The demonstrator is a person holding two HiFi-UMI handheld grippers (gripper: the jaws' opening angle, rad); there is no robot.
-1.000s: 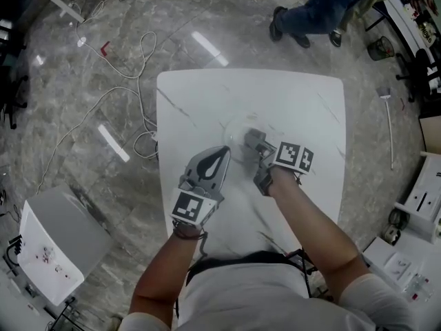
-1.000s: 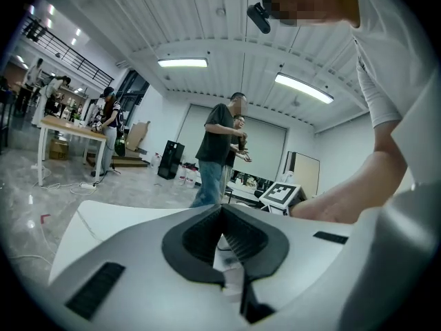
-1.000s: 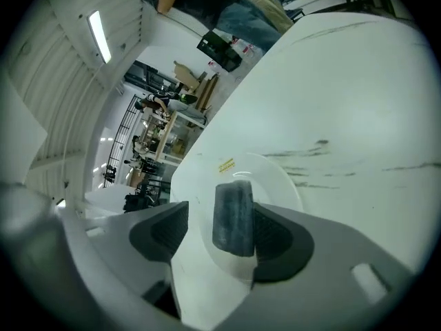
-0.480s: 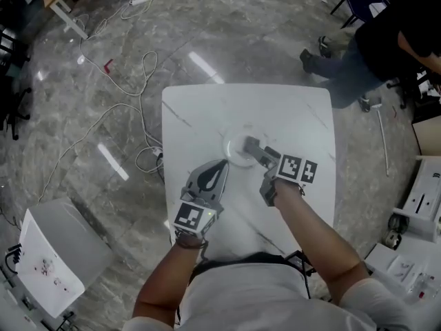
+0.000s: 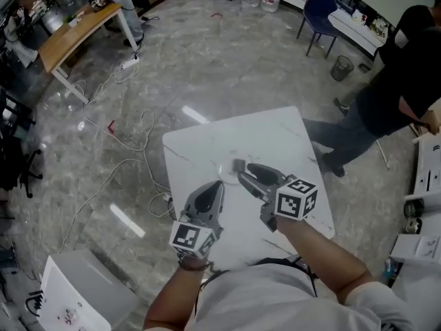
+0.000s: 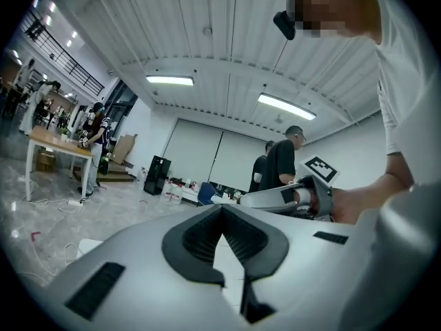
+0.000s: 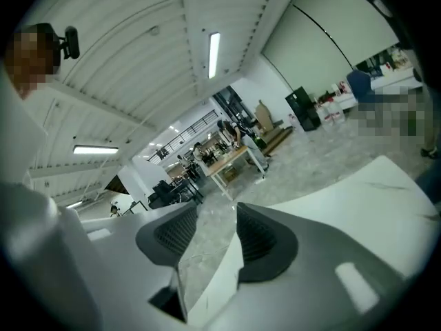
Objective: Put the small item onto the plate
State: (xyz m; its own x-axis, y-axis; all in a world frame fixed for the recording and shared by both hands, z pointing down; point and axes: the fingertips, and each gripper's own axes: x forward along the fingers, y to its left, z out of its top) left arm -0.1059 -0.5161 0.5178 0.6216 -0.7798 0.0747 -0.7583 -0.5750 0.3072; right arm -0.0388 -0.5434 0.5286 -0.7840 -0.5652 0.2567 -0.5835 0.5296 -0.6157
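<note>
A small grey item lies at the middle of the white table, on a faint pale plate that is hard to make out. My right gripper is just behind the item. Its jaws are apart and closing, with nothing between them in the right gripper view. My left gripper is to the plate's near left, shut and empty; the left gripper view shows its pads meeting. Both gripper views look up and out at the room, and neither shows the item or the plate.
A person in dark clothes stands close to the table's far right corner. Cables trail over the floor on the left. A white box sits at the near left, with a wooden table and a blue chair farther off.
The right gripper, which carried the grey item over the plate, has let it go and drawn back a little. The head view has tipped up, showing more of the room.
</note>
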